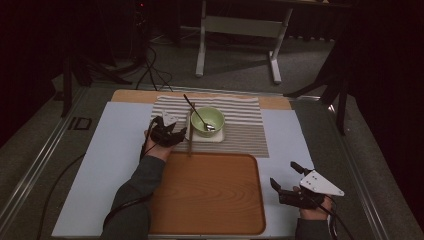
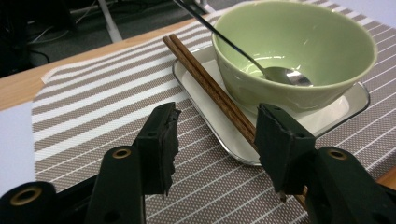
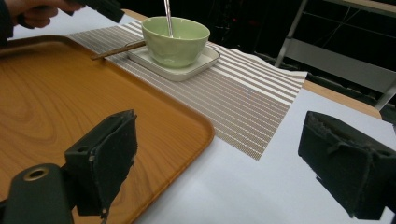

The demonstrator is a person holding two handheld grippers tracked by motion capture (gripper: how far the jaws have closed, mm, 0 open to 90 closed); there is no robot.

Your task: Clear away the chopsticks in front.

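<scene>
Closest in, the left gripper (image 2: 212,149) with its two black fingers (image 2: 161,140) spread, nothing clamped. Between them lies the pair of chopsticks (image 2: 210,86), their near end hidden behind the right-hand finger; whether it touches them I cannot tell. Count: two chopsticks, one green bowl (image 2: 299,51), one spoon (image 2: 280,73) in it, one white dish (image 2: 219,126) underneath, one striped mat (image 2: 102,112), one wooden tray (image 1: 207,192). The right gripper (image 1: 286,179) sits wide apart over the counter (image 1: 112,150), gripping nothing.
</scene>
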